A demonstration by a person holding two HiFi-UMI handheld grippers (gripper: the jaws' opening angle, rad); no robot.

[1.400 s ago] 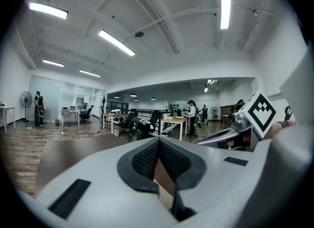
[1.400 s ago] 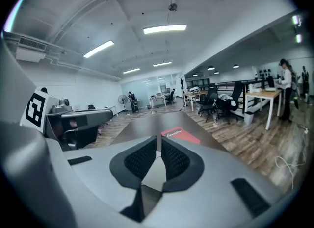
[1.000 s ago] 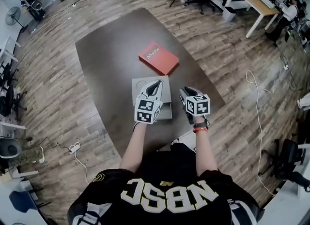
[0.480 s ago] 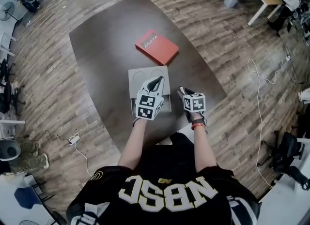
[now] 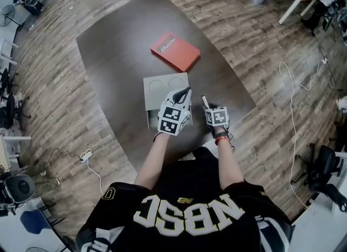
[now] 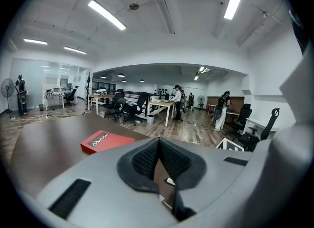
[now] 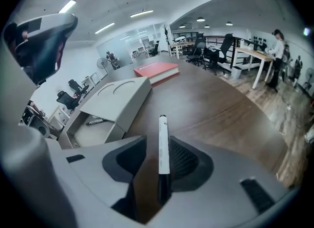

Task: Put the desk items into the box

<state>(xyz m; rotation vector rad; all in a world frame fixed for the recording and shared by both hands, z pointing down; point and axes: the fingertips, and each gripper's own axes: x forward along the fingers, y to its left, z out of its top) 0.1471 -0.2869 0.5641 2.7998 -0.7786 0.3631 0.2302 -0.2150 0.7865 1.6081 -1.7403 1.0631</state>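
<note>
The right gripper (image 7: 157, 148) is seen with its jaws standing wide apart. A white marker (image 7: 162, 129) lies lengthwise between them, its dark end deep in the gap and its tip pointing out over the table (image 7: 221, 104). The left pad is clearly off the barrel and the right pad is only just beside it, so no squeeze is being applied and nothing is held. Whether the marker rests flat on the wood cannot be told for certain. The left gripper (image 6: 158, 139) is shown with its pads together at the tips and nothing caught between them, hovering over the near right part of the box (image 5: 162, 85). The box sits just to the left of the marker, its open compartment (image 7: 91, 134) turned toward the person, and a dark pen (image 7: 94, 121) is seen lying inside. The marker is judged light, stiff and round, with a smooth plastic barrel that can be expected to roll on the tabletop. It may swivel or slip out if pinched near one end. A hold on the middle of the barrel, pads flat against its sides, is judged the safest. Little force should be needed, and breakage is hardly a worry. The red book (image 5: 175, 51), lying beyond the box and apart from it, is judged the heavier, flatter item. It looks stiff and hard to get under, and is best taken by an edge or corner if it is to be moved at all.
</note>
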